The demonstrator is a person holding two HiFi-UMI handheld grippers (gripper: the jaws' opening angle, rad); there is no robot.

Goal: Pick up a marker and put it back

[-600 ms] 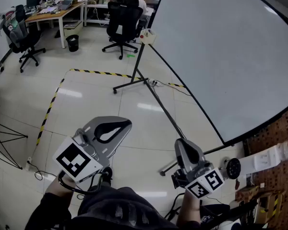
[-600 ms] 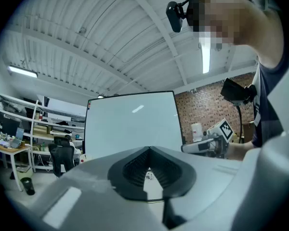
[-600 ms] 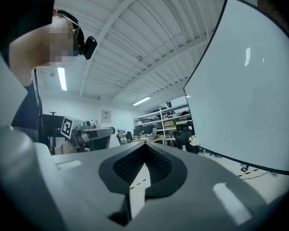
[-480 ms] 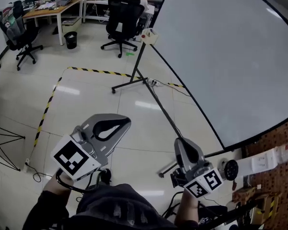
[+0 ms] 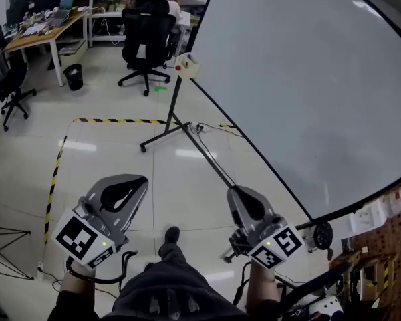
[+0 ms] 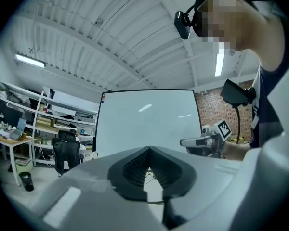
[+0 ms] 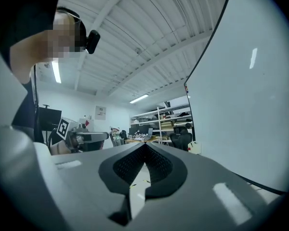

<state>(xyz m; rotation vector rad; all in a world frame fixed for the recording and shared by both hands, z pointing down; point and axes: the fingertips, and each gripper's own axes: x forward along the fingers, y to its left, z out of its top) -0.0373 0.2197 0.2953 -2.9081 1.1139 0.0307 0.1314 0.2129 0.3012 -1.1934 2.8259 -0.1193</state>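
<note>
No marker shows plainly in any view. A small white holder [image 5: 186, 64] with a red spot hangs at the corner of the big whiteboard [image 5: 307, 79]; what it contains is too small to tell. My left gripper [image 5: 143, 182] is held low on the left over the floor, jaws shut and empty. My right gripper [image 5: 236, 192] is at the right near the whiteboard's lower edge, also shut on nothing. In the left gripper view the left gripper [image 6: 148, 148] faces the whiteboard [image 6: 149, 121], with the right gripper [image 6: 202, 141] beside it. In the right gripper view, the right gripper [image 7: 145, 145] points along the board [image 7: 260, 90].
The whiteboard's wheeled stand [image 5: 167, 129] and cables lie on the tiled floor ahead. Yellow-black tape [image 5: 57, 172] marks the floor. Office chairs [image 5: 146, 35], a desk [image 5: 43, 32], a bin [image 5: 73, 76] and a seated person are at the back. A brick wall [image 5: 387, 246] is on the right.
The view has swung, so the stand, chairs and tape sit farther left. Both grippers appear lower and more to the left in the frame, still shut. A shoe now shows between them.
</note>
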